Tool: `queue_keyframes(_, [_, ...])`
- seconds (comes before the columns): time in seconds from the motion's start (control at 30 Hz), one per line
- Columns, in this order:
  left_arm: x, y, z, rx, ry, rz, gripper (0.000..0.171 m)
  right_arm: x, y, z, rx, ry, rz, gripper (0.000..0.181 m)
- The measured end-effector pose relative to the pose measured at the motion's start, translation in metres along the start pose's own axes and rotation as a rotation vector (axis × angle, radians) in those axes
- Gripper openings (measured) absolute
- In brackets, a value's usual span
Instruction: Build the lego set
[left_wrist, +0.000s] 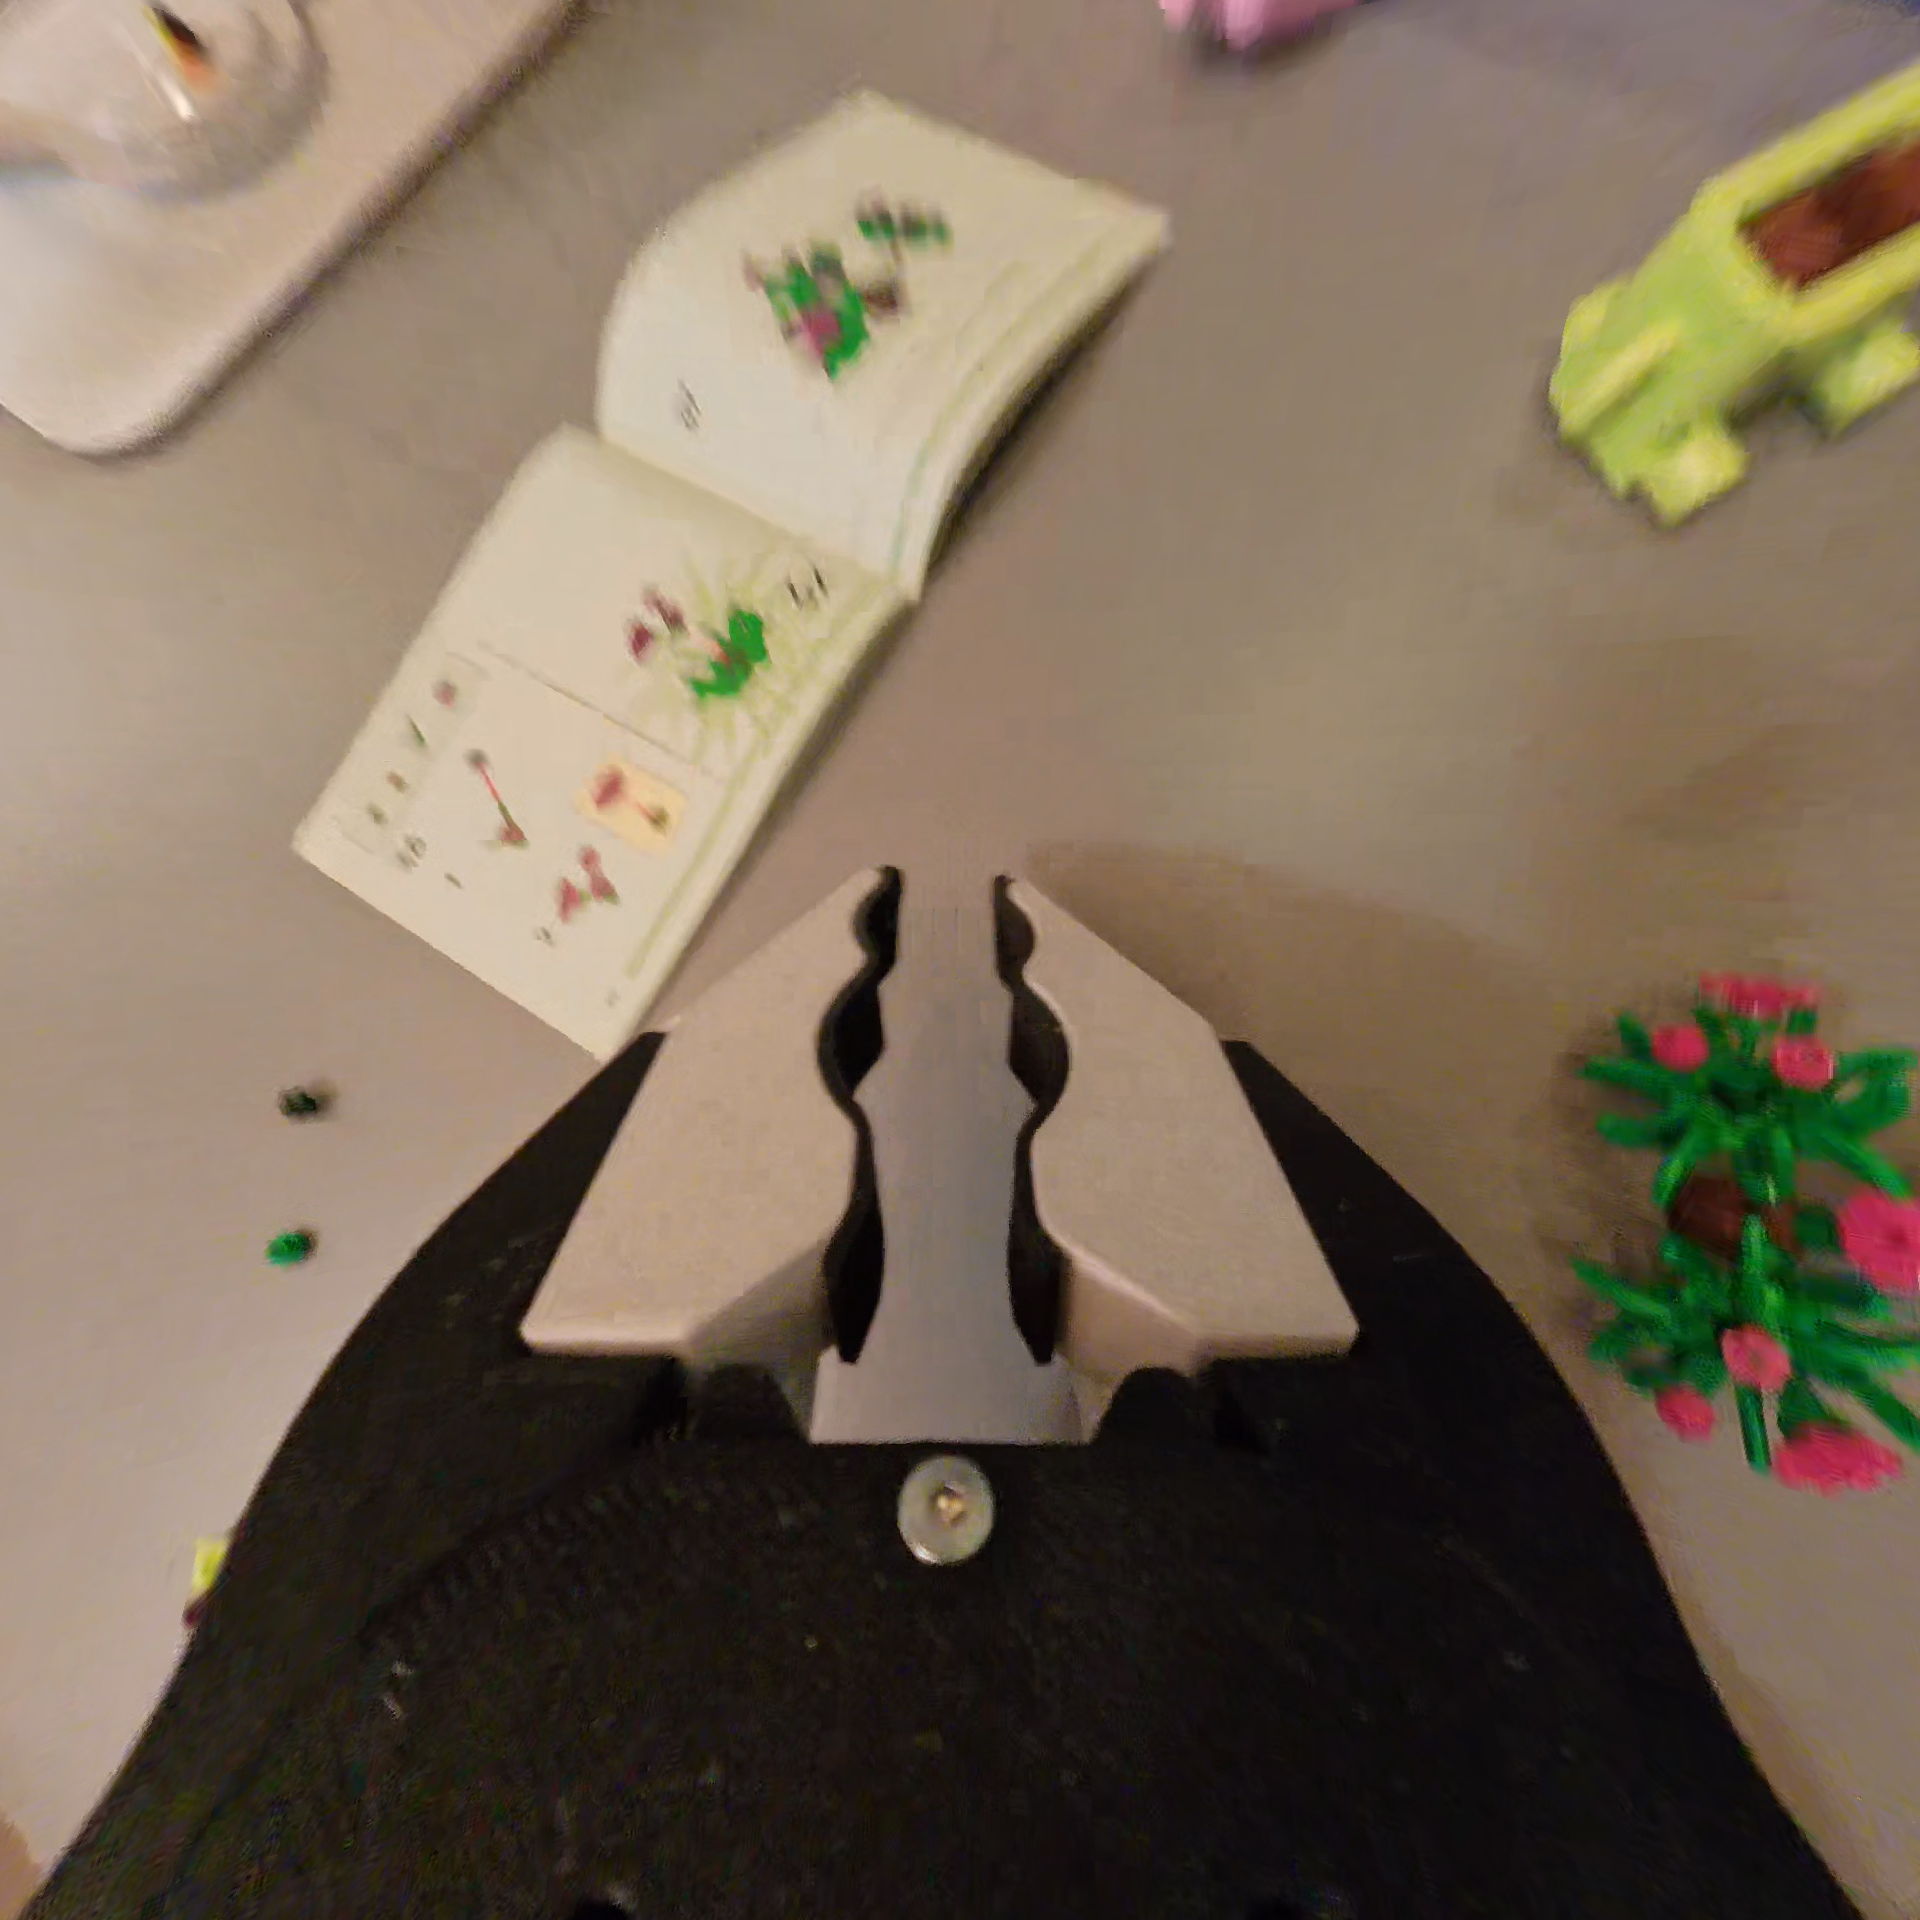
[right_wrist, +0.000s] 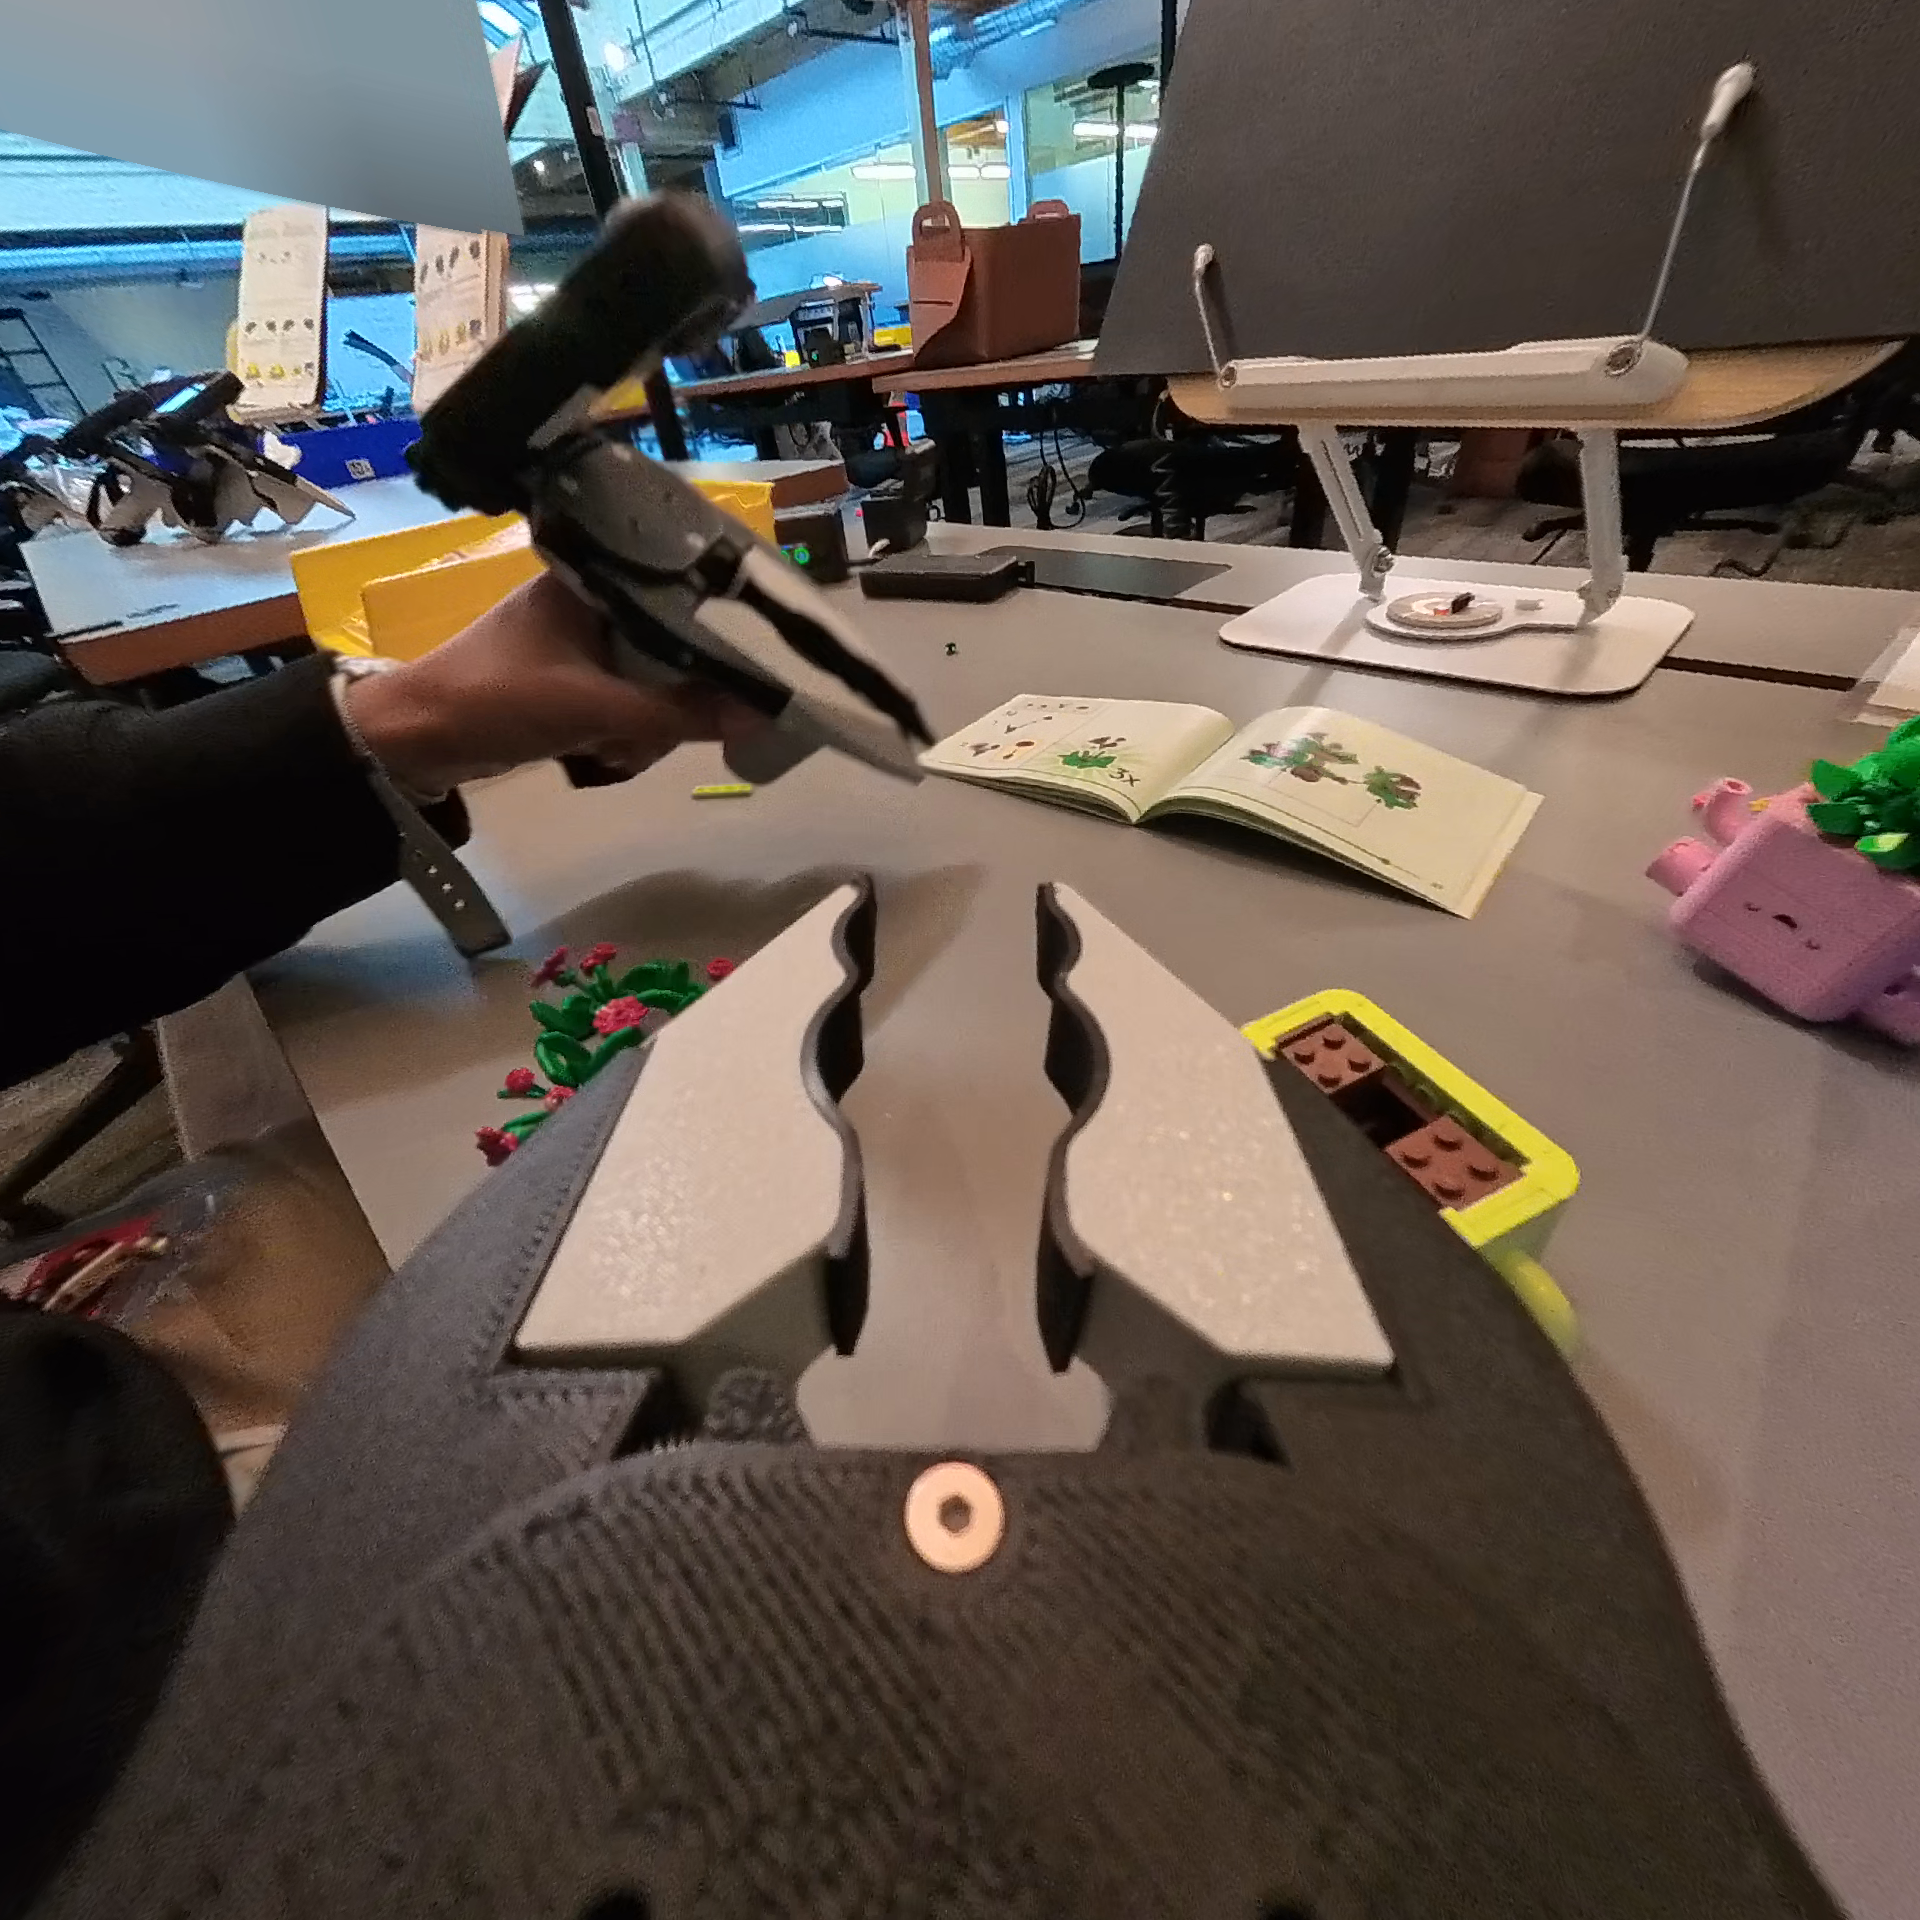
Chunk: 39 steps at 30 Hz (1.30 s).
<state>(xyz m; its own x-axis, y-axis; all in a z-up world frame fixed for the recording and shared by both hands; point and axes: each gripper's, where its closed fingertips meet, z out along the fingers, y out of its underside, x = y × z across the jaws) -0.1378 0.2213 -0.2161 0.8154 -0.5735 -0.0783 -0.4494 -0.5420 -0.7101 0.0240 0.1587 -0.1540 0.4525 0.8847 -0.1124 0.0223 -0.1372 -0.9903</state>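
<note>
My left gripper (left_wrist: 945, 883) hovers above the grey table (left_wrist: 1299, 675) with a narrow gap between its fingers and nothing in it. In the right wrist view it (right_wrist: 914, 753) is held in a hand, tips near the left edge of the open instruction booklet (right_wrist: 1247, 779). My right gripper (right_wrist: 954, 894) is open and empty over the table. A green plant piece with pink flowers (left_wrist: 1756, 1226) lies to the right of the left gripper, and to the left of the right gripper (right_wrist: 592, 1018). A lime green pot with brown bricks inside (right_wrist: 1423, 1122) sits just right of the right fingers, also far right in the left wrist view (left_wrist: 1745, 312).
The booklet (left_wrist: 727, 582) lies ahead of the left gripper. Two small green pieces (left_wrist: 307, 1101) lie at left. A lilac pot with green leaves (right_wrist: 1808, 925) stands at right. A small lime bar (right_wrist: 720, 792), a white stand base (right_wrist: 1455, 623) and a yellow bin (right_wrist: 436, 582) lie farther back.
</note>
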Motion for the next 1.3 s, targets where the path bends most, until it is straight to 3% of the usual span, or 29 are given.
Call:
queue_keyframes(0.1, [-0.016, -0.037, 0.024, 0.09, -0.031, 0.034, 0.058, -0.002, 0.002, 0.004, -0.014, 0.001, -0.023, 0.026])
queue_keyframes(0.23, [-0.025, -0.059, 0.079, 0.001, -0.061, 0.057, 0.087, -0.005, 0.005, 0.009, -0.033, 0.014, -0.072, 0.023])
queue_keyframes(0.3, [-0.024, -0.057, 0.101, -0.068, -0.052, 0.053, 0.083, -0.005, 0.005, 0.008, -0.033, 0.018, -0.077, 0.023])
queue_keyframes(0.37, [-0.011, -0.053, 0.108, -0.102, 0.027, 0.015, 0.05, -0.004, 0.003, 0.007, -0.018, 0.016, -0.062, 0.024])
queue_keyframes(0.47, [-0.003, -0.045, 0.093, -0.094, 0.06, -0.026, 0.004, -0.003, -0.002, 0.002, 0.021, 0.004, -0.04, 0.024])
queue_keyframes(0.53, [-0.003, -0.033, 0.074, -0.085, 0.029, -0.031, 0.0, -0.004, -0.006, -0.002, 0.051, 0.003, -0.039, 0.023])
queue_keyframes(0.63, [0.005, -0.013, 0.046, -0.07, 0.019, -0.041, 0.0, -0.005, -0.008, -0.006, 0.074, 0.004, -0.043, 0.022])
queue_keyframes(0.83, [0.056, -0.003, 0.012, -0.055, 0.179, -0.092, 0.0, -0.002, -0.003, -0.001, 0.036, 0.016, -0.033, 0.022])
queue_keyframes(0.97, [0.097, -0.012, 0.006, -0.059, 0.385, -0.137, 0.042, 0.0, 0.001, 0.003, -0.002, 0.025, -0.02, 0.022])
queue_keyframes(1.07, [0.103, -0.026, -0.002, 0.017, 0.457, -0.19, 0.048, 0.003, -0.002, 0.0, 0.028, 0.03, -0.002, 0.02])
queue_keyframes(1.2, [0.092, -0.037, -0.001, 0.077, 0.413, -0.244, 0.058, 0.009, -0.009, -0.006, 0.083, 0.034, 0.052, 0.02])
queue_keyframes(1.3, [0.084, -0.043, 0.012, 0.09, 0.322, -0.258, 0.078, 0.013, -0.011, -0.008, 0.1, 0.029, 0.093, 0.02])
